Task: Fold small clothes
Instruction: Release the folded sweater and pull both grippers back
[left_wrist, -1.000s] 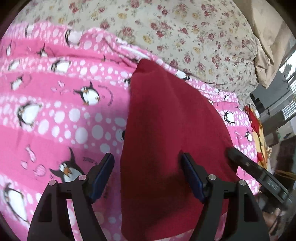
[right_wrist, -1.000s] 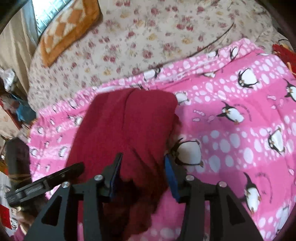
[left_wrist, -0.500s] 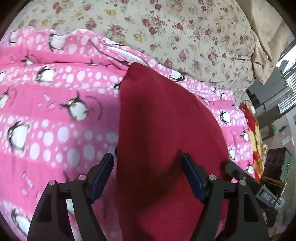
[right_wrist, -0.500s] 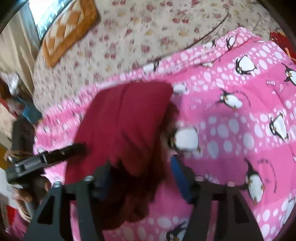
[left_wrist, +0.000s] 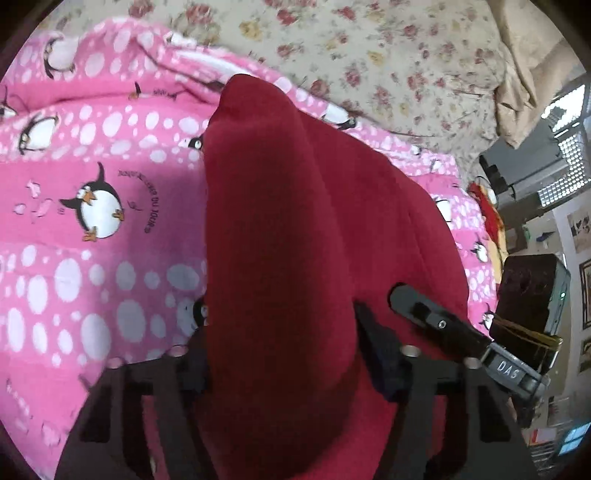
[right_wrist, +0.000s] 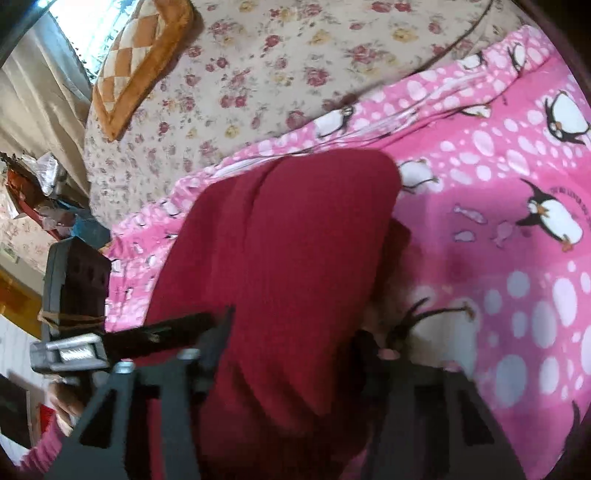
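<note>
Both grippers (left_wrist: 280, 354) (right_wrist: 291, 343) wide apart round red cloth (left_wrist: 295, 221), pink blanket (left_wrist: 92, 258) under

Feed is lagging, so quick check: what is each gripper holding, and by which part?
Both the left gripper and right gripper straddle the near edge of the red garment; whether either has clamped it cannot be told.

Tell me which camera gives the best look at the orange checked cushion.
The right wrist view. The orange checked cushion lies at its upper left on the floral bedspread, with its checks and border clear. The left wrist view does not show it at all, only the red garment and penguin blanket.
</note>
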